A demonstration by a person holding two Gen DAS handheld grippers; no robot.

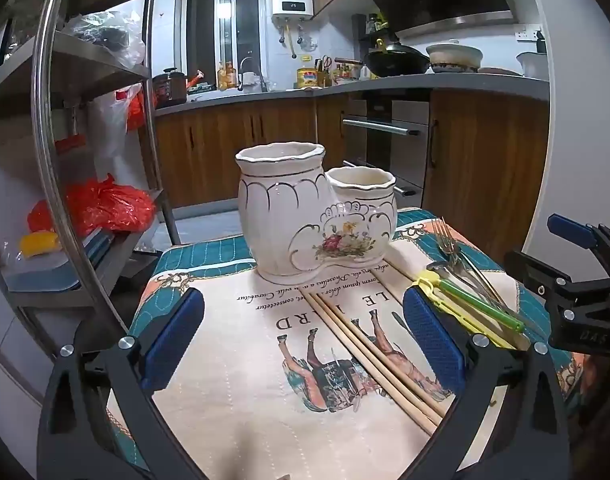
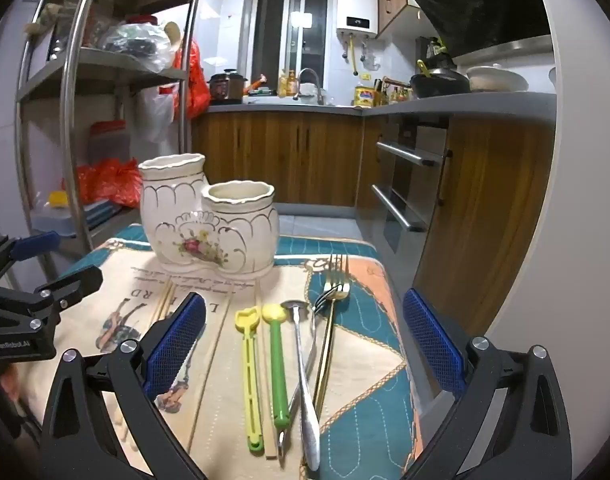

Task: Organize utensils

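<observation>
Both my jaws stand wide and released, nothing between the ribbed blue pads of my left gripper (image 1: 303,344) or my right gripper (image 2: 305,344). The frames are matte black plastic with round silver screws; the left one reads "GenRobot.AI" in the right view.

The holder (image 1: 305,216) is glossy cream ceramic, two fused pots, one tall and one short, with wavy rims, gilt scallop lines and a painted flower spray. It stands upright toward the far end of the desk (image 1: 233,396), on a quilted cloth (image 1: 209,248) with a teal stitched border, orange corners and a printed horse picture. The print shows "LE", "RD" and fine script lines I cannot make out.

Pale wooden chopsticks (image 1: 369,356) lie flat just before the holder, under my left gripper. To their right, side by side under my right gripper, lie a yellow plastic stick (image 2: 251,376) with a slotted shaft, a green-handled tool (image 2: 278,364) with a yellow knob, a shiny steel spoon (image 2: 305,380) and a gold fork (image 2: 329,320), its tines toward the holder. Spoon and fork touch a second steel piece half hidden between them.
</observation>
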